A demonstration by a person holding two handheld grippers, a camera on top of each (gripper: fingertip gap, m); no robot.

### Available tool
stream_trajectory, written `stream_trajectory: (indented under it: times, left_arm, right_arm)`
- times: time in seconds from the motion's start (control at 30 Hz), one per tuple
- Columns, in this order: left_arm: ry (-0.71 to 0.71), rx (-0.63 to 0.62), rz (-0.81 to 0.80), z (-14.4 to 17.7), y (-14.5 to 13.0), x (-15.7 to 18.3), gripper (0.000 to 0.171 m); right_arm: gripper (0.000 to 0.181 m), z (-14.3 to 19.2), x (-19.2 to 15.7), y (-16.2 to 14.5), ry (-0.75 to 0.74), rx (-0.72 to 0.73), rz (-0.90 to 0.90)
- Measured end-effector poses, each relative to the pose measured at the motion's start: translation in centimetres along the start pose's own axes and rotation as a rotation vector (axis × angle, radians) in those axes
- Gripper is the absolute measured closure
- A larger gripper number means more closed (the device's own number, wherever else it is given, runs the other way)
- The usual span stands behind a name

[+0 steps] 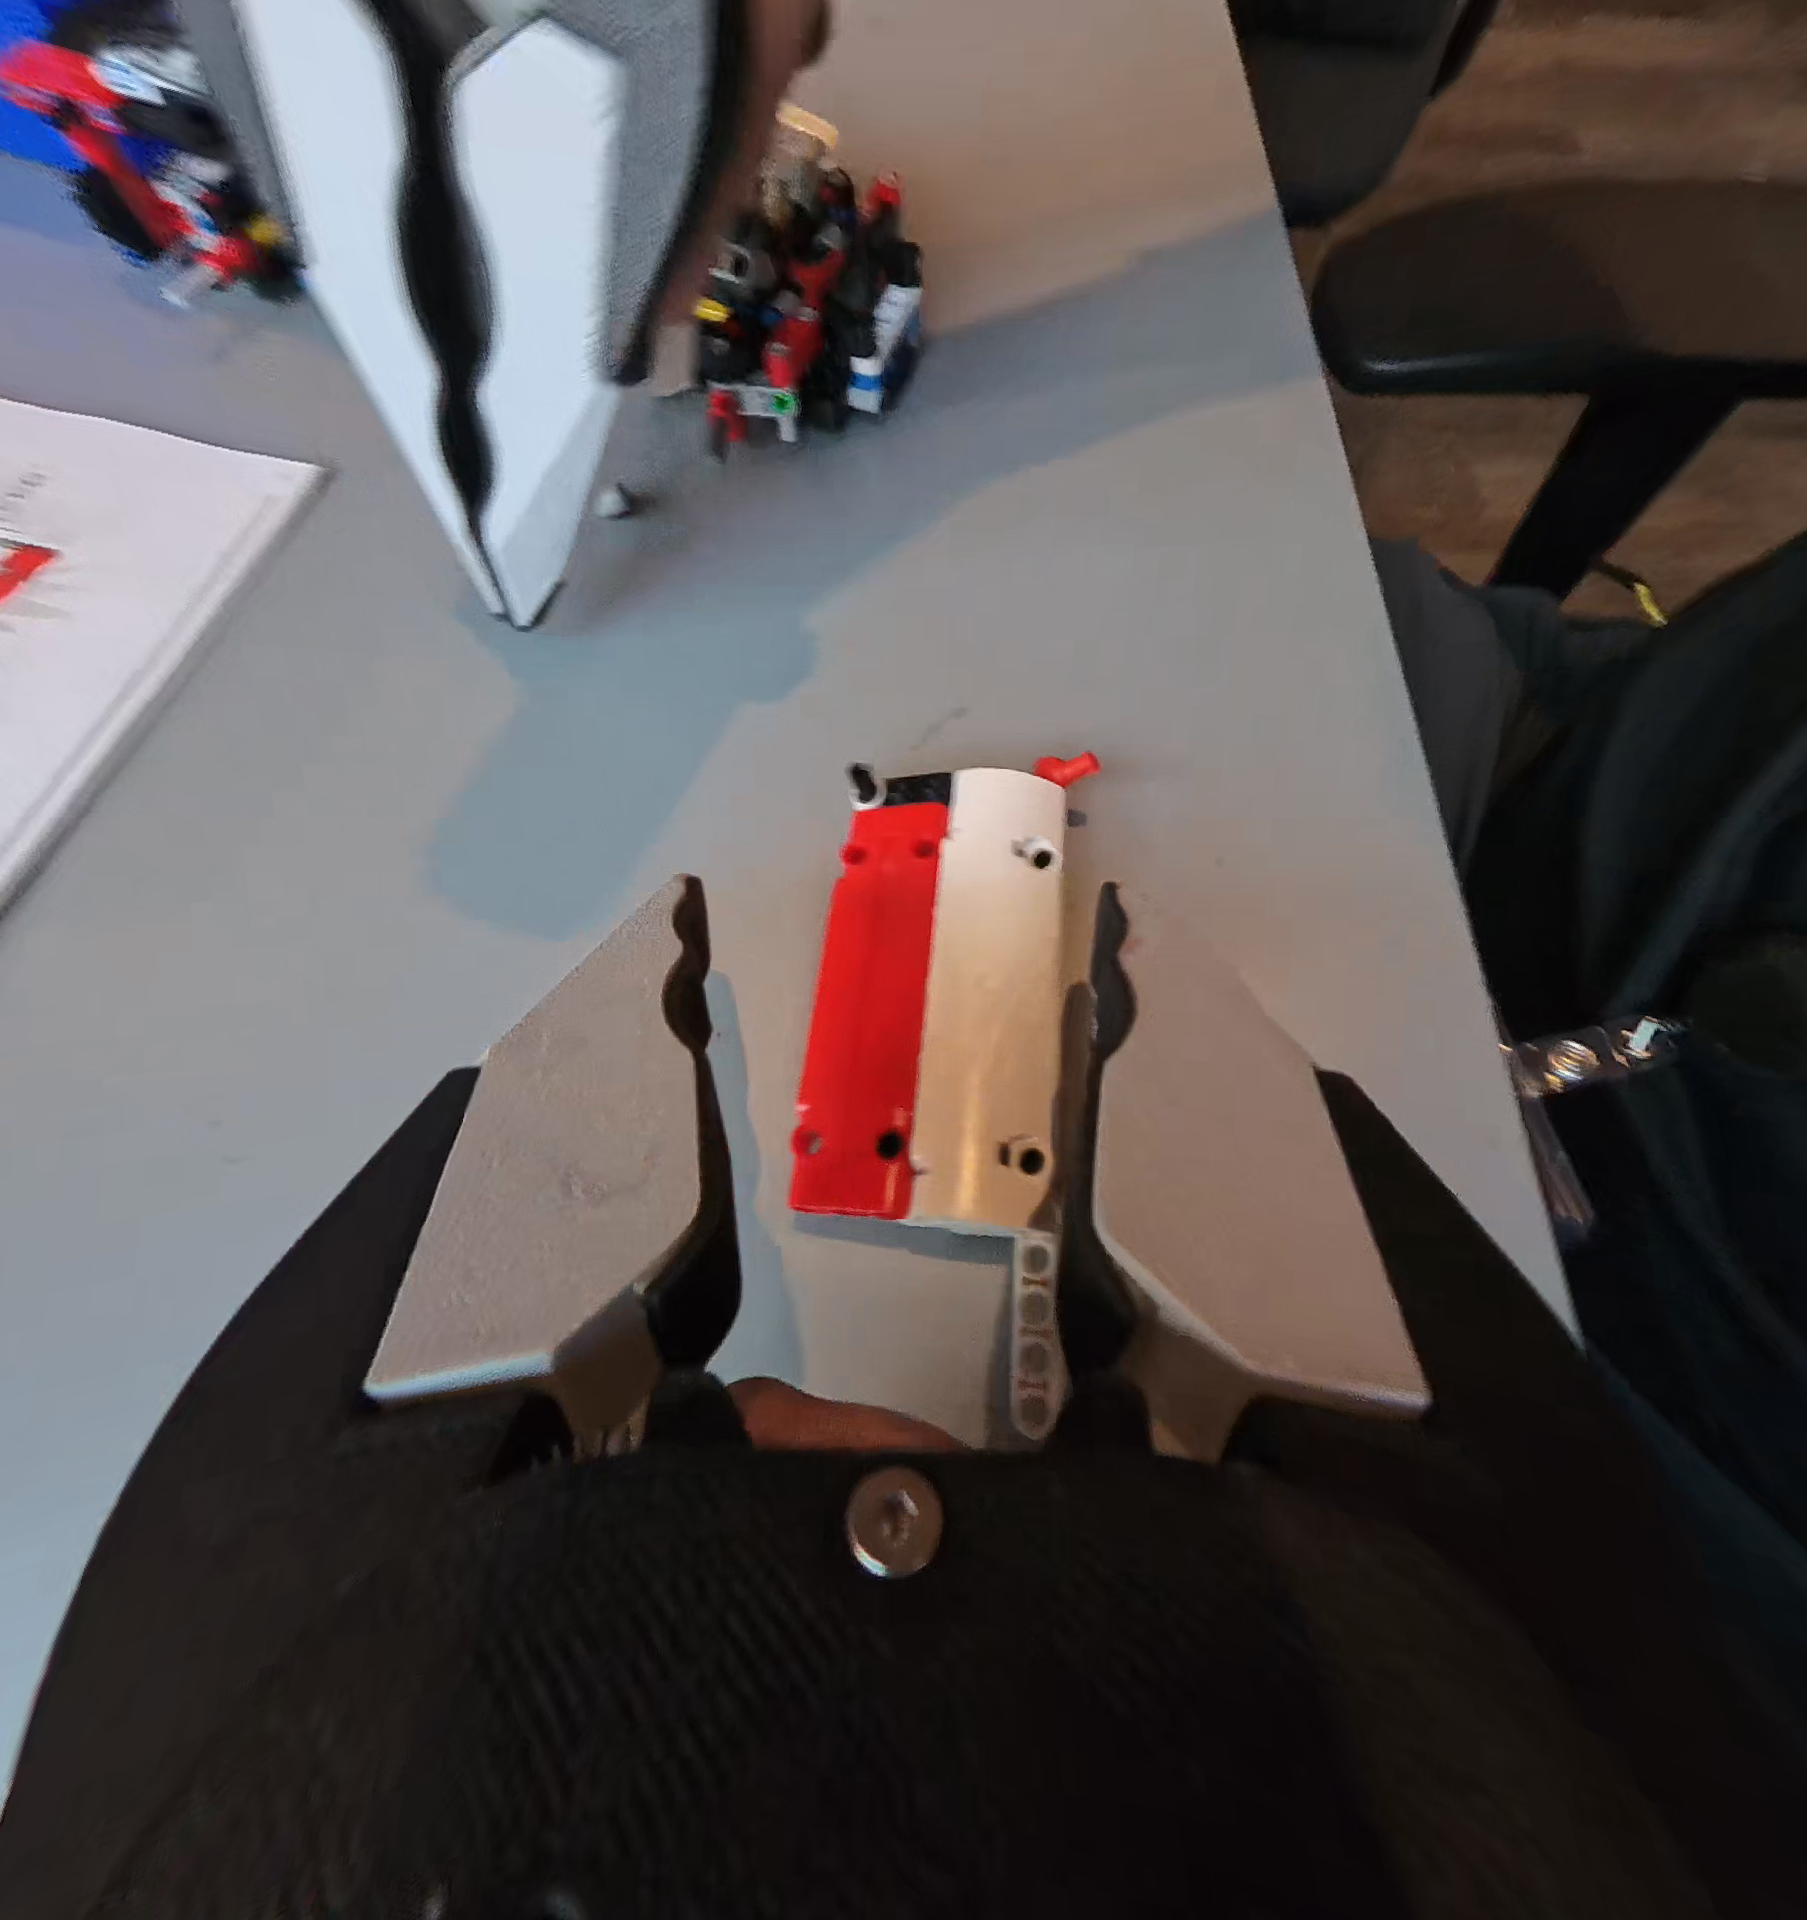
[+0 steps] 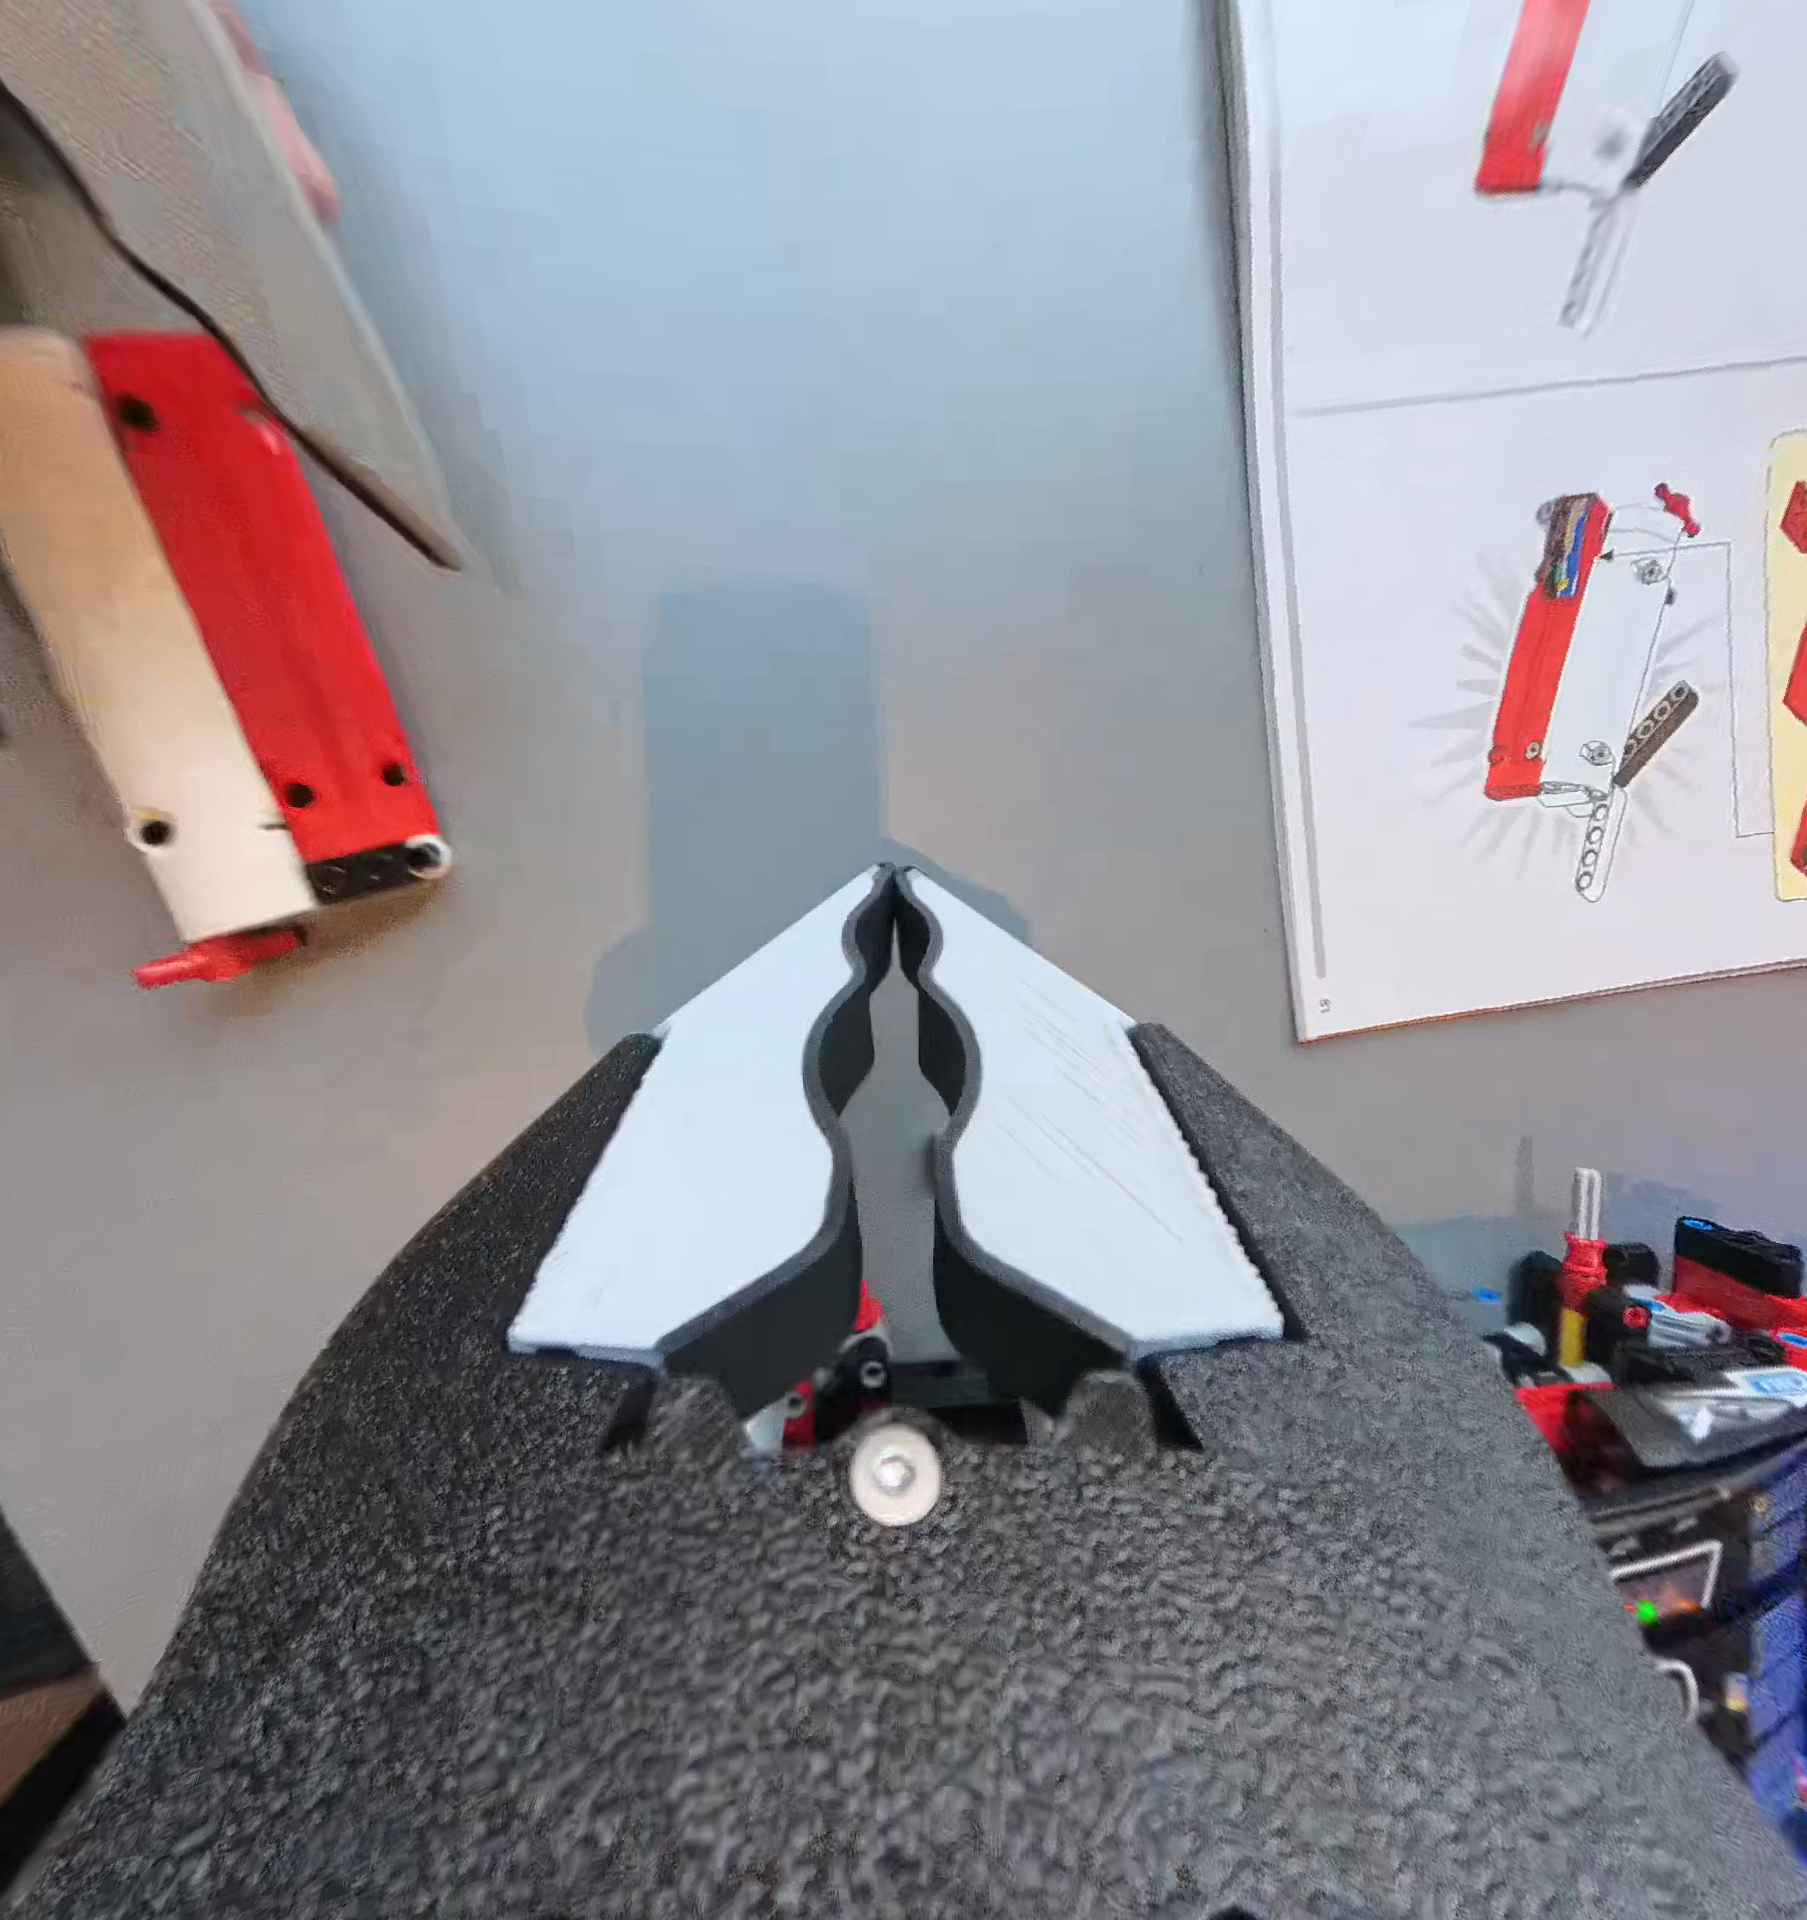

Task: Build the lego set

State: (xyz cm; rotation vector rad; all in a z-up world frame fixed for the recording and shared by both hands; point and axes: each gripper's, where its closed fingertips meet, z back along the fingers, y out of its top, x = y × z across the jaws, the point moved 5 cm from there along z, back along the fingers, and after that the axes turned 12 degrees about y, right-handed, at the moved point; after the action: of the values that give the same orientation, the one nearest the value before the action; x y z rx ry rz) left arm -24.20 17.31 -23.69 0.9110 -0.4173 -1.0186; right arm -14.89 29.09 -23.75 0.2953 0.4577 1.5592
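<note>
My left gripper point(image 1: 904, 935) has its jaws apart, straddling the red and white panel assembly point(image 1: 940, 997), which lies flat on the table point(image 1: 255, 935) at mid-frame with its long axis running straight ahead between them; its side brushes my right-hand finger. My right gripper point(image 2: 894, 902), jaws together on nothing, sits well apart, the assembly at its upper left, so the left is nearer

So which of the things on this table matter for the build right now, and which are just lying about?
In play:
- red and white lego panel assembly
- open instruction booklet
- left gripper, open around the assembly
- right gripper, shut, empty
- pile of loose red and black lego parts

Lying about:
- black chair
- grey table
</note>
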Motion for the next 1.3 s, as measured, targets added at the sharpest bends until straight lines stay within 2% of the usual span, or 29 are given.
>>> stream_trajectory:
  times: [0.07,0.2,0.23,0.3,0.4,0.53,0.7,0.77,0.87,1.03,1.1,1.17,1.3]
  left_arm:
    - [0.065,-0.001,0.004,-0.3,-0.1,-0.8,0.103]
    - [0.092,-0.015,0.020,-0.7,-0.2,-1.0,0.104]
    - [0.090,-0.016,0.021,-0.8,-0.2,-1.0,0.105]
    - [0.083,-0.013,0.024,-0.7,-0.2,-0.9,0.105]
    - [0.082,-0.012,0.021,-0.6,-0.2,-0.9,0.106]
    - [0.071,-0.013,0.029,-0.6,-0.3,-0.8,0.106]
    - [0.064,-0.006,0.024,-0.4,-0.1,-0.5,0.107]
    - [0.070,-0.005,0.017,-0.4,-0.1,-0.4,0.108]
    - [0.084,-0.015,0.008,-0.5,-0.2,-0.5,0.108]
    - [0.126,-0.010,-0.034,-0.6,0.0,-0.3,0.110]
    - [0.117,-0.019,-0.038,-0.8,-0.2,-0.1,0.109]
    - [0.107,-0.022,-0.026,-0.9,-0.2,-0.1,0.109]
    - [0.094,-0.024,-0.023,-0.9,-0.3,0.1,0.109]
  right_arm:
    - [0.181,1.3,-0.5,0.8,-0.012,0.110,-0.025]
    - [0.181,4.4,0.1,0.3,-0.075,0.178,-0.071]
    - [0.180,4.7,0.3,-0.4,-0.071,0.147,-0.084]
    - [0.162,4.6,0.9,-2.1,-0.070,0.010,-0.107]
    - [0.164,3.5,1.0,-3.5,-0.059,-0.127,-0.110]
    - [0.164,2.2,0.3,-4.2,-0.030,-0.197,-0.128]
    - [0.165,1.0,0.0,-4.5,-0.022,-0.185,-0.164]
    - [0.181,0.9,-0.1,-4.3,-0.010,-0.168,-0.166]
    - [0.181,0.9,-0.5,-4.5,-0.021,-0.169,-0.135]
    - [0.181,2.5,-0.5,-3.2,-0.037,0.045,-0.174]
    - [0.181,3.7,0.1,-3.4,-0.089,0.056,-0.177]
    - [0.180,4.3,0.1,-4.0,-0.078,-0.001,-0.173]
    - [0.169,3.7,-0.2,-5.6,-0.049,-0.229,-0.136]
